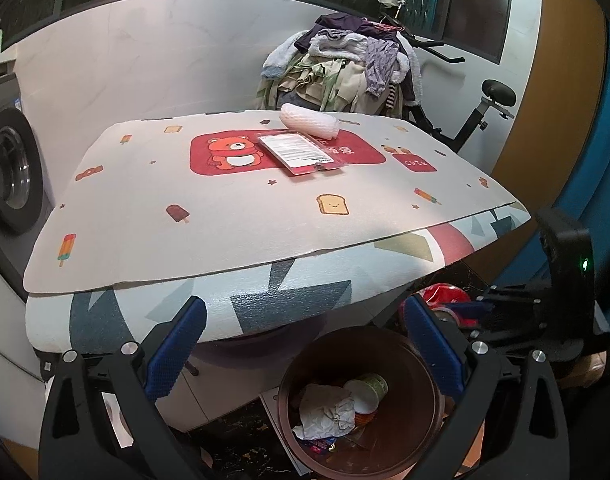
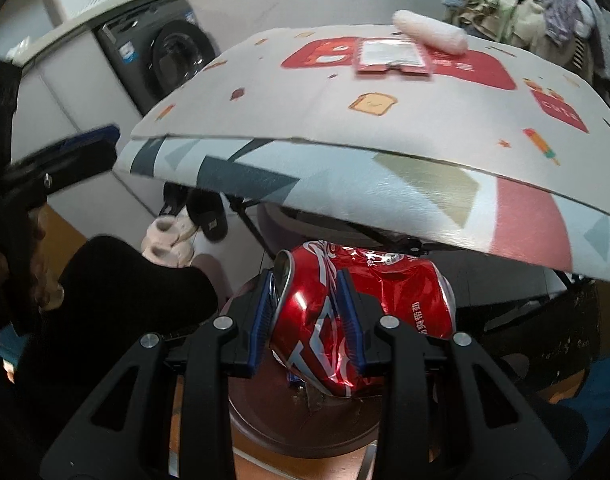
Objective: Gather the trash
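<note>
My right gripper is shut on a crushed red soda can and holds it just above the brown trash bin, below the table's front edge. The can also shows in the left wrist view. My left gripper is open and empty, over the near rim of the bin, which holds crumpled paper and a paper cup. On the table mat lie a red plastic package and a white foam net sleeve.
A washing machine stands at the left. A chair piled with clothes and an exercise bike stand behind the table. Slippers lie under the table.
</note>
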Action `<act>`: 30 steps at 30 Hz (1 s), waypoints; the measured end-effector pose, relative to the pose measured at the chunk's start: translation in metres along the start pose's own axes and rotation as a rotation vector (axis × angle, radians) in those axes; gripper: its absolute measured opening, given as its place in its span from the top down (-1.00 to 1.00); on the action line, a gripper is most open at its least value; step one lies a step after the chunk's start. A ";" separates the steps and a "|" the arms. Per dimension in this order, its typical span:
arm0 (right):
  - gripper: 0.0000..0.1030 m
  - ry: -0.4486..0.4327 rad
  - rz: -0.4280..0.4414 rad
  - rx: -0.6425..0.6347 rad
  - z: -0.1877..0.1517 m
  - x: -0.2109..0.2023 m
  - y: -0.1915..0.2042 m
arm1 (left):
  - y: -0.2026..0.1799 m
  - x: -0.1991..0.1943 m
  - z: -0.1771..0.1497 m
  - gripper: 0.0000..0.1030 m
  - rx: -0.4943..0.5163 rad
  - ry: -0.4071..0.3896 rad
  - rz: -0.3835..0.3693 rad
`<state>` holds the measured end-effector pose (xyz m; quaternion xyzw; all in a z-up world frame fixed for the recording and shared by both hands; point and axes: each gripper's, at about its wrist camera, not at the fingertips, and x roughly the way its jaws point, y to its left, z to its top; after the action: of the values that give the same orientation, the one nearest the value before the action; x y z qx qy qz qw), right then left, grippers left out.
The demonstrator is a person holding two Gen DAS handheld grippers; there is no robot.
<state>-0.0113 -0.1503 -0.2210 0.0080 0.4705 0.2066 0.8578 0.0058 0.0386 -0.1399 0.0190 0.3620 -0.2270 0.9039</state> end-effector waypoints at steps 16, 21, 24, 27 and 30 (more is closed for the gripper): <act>-0.54 0.060 -0.076 -0.021 0.000 0.022 -0.002 | 0.006 0.003 -0.001 -0.88 -0.015 0.006 0.006; -0.84 0.002 -0.135 -0.021 0.006 0.006 -0.009 | 0.008 0.003 0.001 -0.88 -0.022 0.003 0.011; -0.89 -0.037 -0.174 0.003 0.012 -0.006 -0.020 | 0.010 0.004 0.003 -0.88 -0.022 0.004 0.016; -0.89 -0.064 -0.201 0.033 0.020 -0.016 -0.033 | 0.010 0.005 0.005 -0.88 -0.021 0.001 0.018; -0.89 -0.090 -0.229 0.063 0.025 -0.026 -0.047 | 0.012 0.006 0.010 -0.88 -0.021 -0.003 0.017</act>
<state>0.0135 -0.1982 -0.1959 -0.0098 0.4357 0.0918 0.8953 0.0208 0.0447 -0.1380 0.0121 0.3629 -0.2156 0.9065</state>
